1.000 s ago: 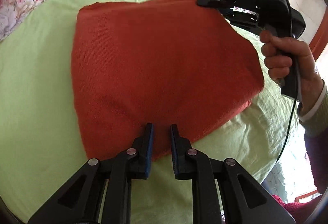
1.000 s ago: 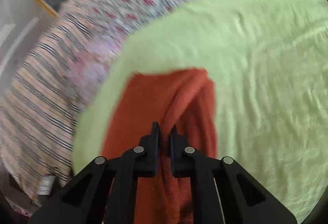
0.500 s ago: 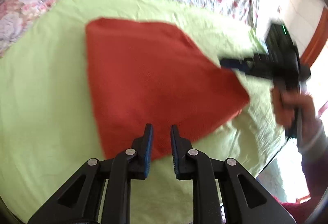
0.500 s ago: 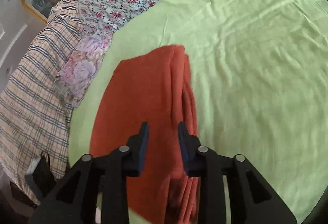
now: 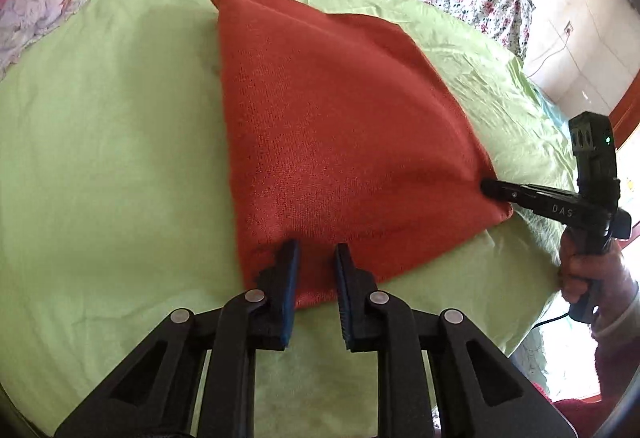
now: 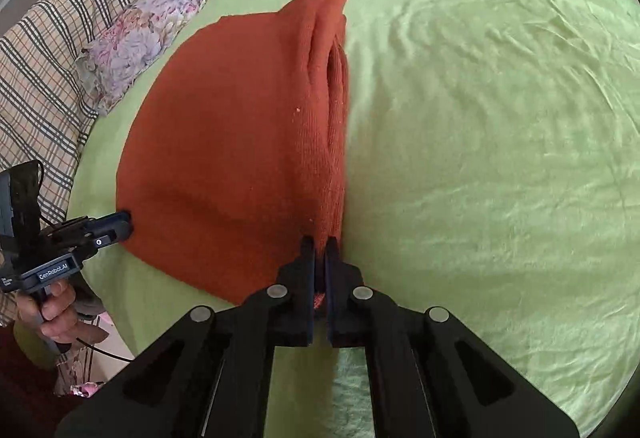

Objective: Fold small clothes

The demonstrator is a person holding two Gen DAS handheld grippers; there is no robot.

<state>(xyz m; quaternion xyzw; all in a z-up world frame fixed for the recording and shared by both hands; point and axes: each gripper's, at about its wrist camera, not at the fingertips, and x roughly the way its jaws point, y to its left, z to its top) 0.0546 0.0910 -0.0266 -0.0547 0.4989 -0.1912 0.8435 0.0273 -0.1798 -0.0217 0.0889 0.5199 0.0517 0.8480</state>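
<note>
Two tools pin the near edge of the red knit garment (image 5: 344, 141) lying folded on the green sheet (image 5: 100, 157); right tool (image 6: 319, 250) pinches its near corner after reclosing, left tool (image 5: 316, 258) grips the other, apparently for another fold.

I see one rust-orange knitted garment (image 5: 344, 141) lying folded on the light green sheet (image 5: 100, 157). It forms a rough four-sided shape, widest toward me and narrowing to a corner at the far end. The top surface is mostly smooth, with a shallow crease running along it. From the right wrist view its right edge (image 6: 336, 109) shows several stacked layers, with a slit gaping between them near the far corner.
</note>
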